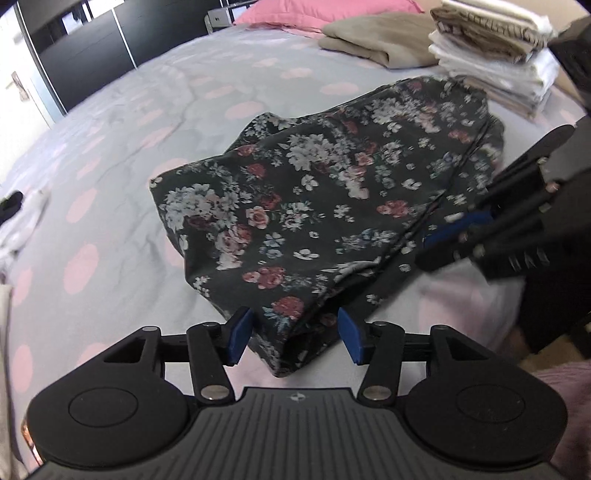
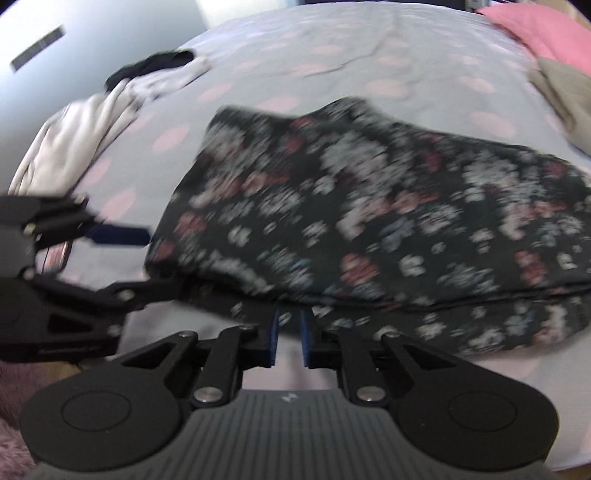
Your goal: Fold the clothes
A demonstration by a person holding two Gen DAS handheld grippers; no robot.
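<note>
Two grippers are angled steeply down at the bed from where I sit. My left gripper (image 1: 293, 334) has its blue pads (image 1: 240, 334) spread apart, with the near corner of the dark floral garment (image 1: 314, 192) lying between them; the pads stand off the cloth on both sides, so nothing is pinched there. My right gripper (image 2: 288, 338) reaches in from the right of the left wrist view, low over the garment's near right edge. In its own view the pads (image 2: 272, 341) are drawn close together, with only a narrow gap left, and the garment's hem sits right at their tips. That view is smeared by blur, so I cannot tell whether any cloth is actually caught between them.

The floral garment lies folded in a thick wedge in the middle of the grey bedsheet (image 1: 122, 155) with pink dots. Beyond it sit a folded tan cloth (image 1: 376, 40) and a stack of folded pale linens (image 1: 498, 62), with a pink pillow (image 1: 325, 11) at the far end. Loose white and dark clothes (image 2: 110, 107) are heaped off to the left.
</note>
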